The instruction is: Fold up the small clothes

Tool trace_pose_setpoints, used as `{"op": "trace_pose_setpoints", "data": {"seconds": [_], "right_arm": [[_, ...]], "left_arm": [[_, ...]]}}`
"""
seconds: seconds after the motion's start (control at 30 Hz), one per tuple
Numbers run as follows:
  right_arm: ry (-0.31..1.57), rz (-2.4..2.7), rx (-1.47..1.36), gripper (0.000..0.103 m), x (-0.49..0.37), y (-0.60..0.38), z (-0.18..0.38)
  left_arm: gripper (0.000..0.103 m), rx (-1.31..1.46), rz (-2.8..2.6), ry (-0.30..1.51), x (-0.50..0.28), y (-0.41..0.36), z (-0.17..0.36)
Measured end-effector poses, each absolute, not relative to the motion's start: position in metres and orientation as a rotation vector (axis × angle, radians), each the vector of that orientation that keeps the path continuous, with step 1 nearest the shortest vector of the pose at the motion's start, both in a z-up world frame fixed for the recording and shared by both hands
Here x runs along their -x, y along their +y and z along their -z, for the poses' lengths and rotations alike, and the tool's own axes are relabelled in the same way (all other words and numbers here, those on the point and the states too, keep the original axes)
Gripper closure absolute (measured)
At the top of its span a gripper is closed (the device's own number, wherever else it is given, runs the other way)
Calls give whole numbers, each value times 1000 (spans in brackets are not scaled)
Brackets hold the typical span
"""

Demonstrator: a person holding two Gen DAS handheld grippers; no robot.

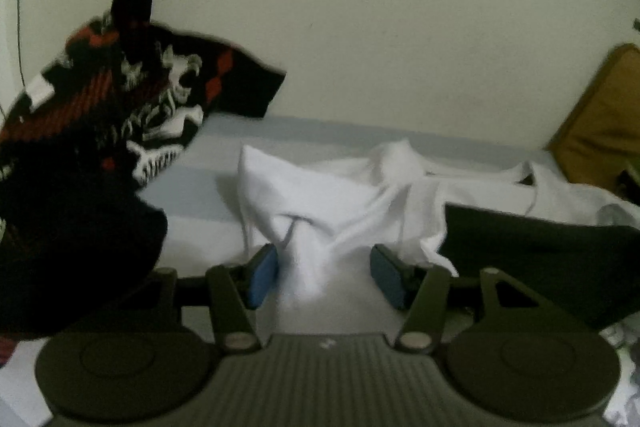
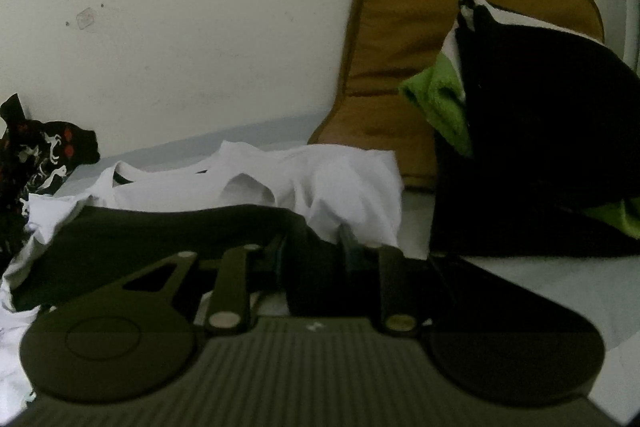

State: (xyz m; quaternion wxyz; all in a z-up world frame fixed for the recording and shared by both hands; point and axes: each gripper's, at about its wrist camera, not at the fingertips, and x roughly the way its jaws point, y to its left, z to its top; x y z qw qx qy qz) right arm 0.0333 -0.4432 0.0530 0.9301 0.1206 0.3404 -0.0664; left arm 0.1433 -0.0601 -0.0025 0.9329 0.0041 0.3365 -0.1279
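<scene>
A crumpled white garment [image 1: 340, 195] lies on the pale bed surface [image 1: 200, 187]. One bunched fold of it rises between the blue pads [image 1: 264, 275] of my left gripper [image 1: 324, 275]. The jaws stand apart and the right pad is clear of the cloth. A dark garment [image 1: 540, 255] lies over the white one at the right. In the right wrist view this dark garment [image 2: 160, 235] runs between the fingers of my right gripper [image 2: 314, 255], which is shut on it. The white garment [image 2: 280, 183] lies just behind.
A black, red and white patterned garment [image 1: 120, 107] is heaped at the left against the wall [image 1: 360, 27]; it also shows as the patterned garment [image 2: 40, 151]. A brown cushion [image 2: 420, 27] leans at the right. In front of it sits a black pile [image 2: 540, 127] with a green towel [image 2: 440, 99].
</scene>
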Motion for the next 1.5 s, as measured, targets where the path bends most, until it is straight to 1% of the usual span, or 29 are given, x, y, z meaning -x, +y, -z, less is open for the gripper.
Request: {"op": "trace_pose_setpoints", "data": {"seconds": [0.13,0.2,0.27,0.37,0.5,0.6,0.63,0.67,0.73,0.8,0.83,0.87,0.9,0.93,1.0,1.07,1.17,1.23,1.3,1.37,1.43,1.5], "right_arm": [[688,130,-235,74,-31,-443,-52],[677,129,-286,73,-28,-449,-59],[607,136,-337,71,-16,-453,-71],[536,147,-335,71,1,-454,-88],[521,160,-281,71,14,-453,-96],[521,164,-309,69,22,-460,-95],[525,156,-319,66,23,-462,-94],[531,143,-319,58,24,-461,-92],[545,107,-283,51,26,-453,-90],[573,90,-201,51,22,-442,-87],[604,86,-149,52,17,-437,-84],[650,80,-101,68,9,-432,-78],[677,79,-77,88,5,-430,-74],[705,85,-65,98,-2,-430,-72],[675,78,-133,98,-5,-435,-81],[618,36,-298,98,-8,-444,-100],[548,-23,-535,97,-18,-455,-113],[552,-81,-646,96,-29,-457,-103],[612,-103,-757,96,-40,-460,-81],[686,-20,-724,94,-52,-463,-58],[723,95,-533,100,-59,-462,-45],[702,83,-465,96,-55,-458,-49]], "left_arm": [[48,-3,271,685,-143,-60,3],[48,25,281,689,-144,-57,3],[48,58,285,693,-145,-54,1],[47,92,286,690,-146,-50,-2],[47,101,270,673,-145,-44,-6],[47,109,262,679,-148,-41,-6],[47,111,256,681,-149,-39,-6],[47,116,252,682,-149,-37,-6],[47,133,246,678,-150,-30,-9],[47,152,237,664,-149,-24,-13],[47,159,232,657,-148,-21,-14],[46,167,226,649,-147,-18,-16],[46,176,221,644,-147,-15,-17],[46,185,216,641,-147,-13,-17],[46,202,214,648,-149,-11,-17],[46,222,232,665,-151,-12,-15],[46,241,283,683,-151,-15,-12],[46,234,323,680,-149,-18,-13],[45,221,352,671,-147,-22,-14],[43,197,370,660,-143,-26,-15],[43,161,364,651,-141,-31,-16],[43,121,340,642,-139,-36,-15]]}}
